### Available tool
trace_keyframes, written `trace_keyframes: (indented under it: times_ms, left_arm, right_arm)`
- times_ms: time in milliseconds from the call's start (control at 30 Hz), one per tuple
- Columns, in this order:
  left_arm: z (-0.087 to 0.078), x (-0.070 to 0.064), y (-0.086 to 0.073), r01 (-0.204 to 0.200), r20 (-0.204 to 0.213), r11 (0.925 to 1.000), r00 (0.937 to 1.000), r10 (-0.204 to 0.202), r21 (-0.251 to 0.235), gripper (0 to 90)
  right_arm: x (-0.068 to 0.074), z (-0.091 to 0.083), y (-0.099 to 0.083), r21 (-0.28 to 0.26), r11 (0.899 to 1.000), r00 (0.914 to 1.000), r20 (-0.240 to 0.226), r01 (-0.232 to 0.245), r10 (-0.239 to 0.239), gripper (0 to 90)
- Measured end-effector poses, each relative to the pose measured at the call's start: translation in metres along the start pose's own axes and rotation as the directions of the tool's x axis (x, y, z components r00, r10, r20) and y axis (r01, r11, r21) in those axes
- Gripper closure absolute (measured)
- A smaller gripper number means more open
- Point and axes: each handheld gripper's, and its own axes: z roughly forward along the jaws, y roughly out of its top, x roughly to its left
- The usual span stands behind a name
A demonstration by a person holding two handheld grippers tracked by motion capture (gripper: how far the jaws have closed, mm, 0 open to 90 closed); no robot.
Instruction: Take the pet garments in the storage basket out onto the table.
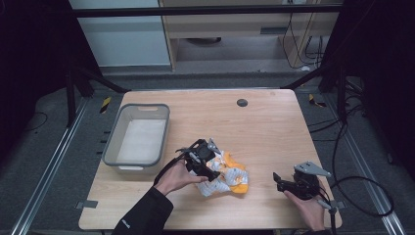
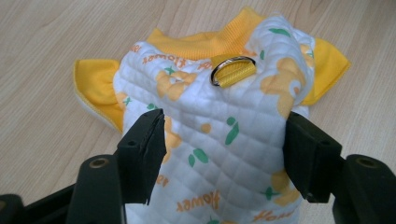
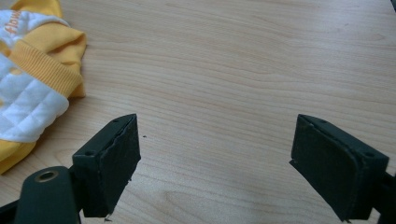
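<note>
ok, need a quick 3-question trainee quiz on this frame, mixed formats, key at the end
1. True or false: the right gripper is closed on the garment.
2. What straddles the garment? A) left gripper B) right gripper C) neither
3. Fill in: the grey tub sits on the table to the garment's ____ in the high view.

Key: 1 false, its jaws are apart over bare wood. 2 A, jaws open either side. 3 left.

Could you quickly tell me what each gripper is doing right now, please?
Left gripper: open, jaws either side of the quilted garment.
Right gripper: open, holding nothing, over the table.
</note>
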Motion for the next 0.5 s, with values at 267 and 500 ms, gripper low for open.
trace_keyframes:
  times_ms: [267, 500]
  left_arm:
    - [-0.014, 0.001, -0.006, 0.022, -0.005, 0.9983, 0.9997, -0.022, -0.054, 32.6]
    - [-0.031, 0.004, -0.019, 0.047, -0.009, 0.9909, 0.9988, -0.048, -0.127, 31.6]
  right_arm:
    - [0.0, 0.0, 0.0, -0.001, 1.0, 1.0, 0.0, -0.001, 0.001, 15.5]
    - [0.0, 0.0, 0.0, 0.002, 1.0, 1.0, 0.0, 0.0, 0.0, 15.4]
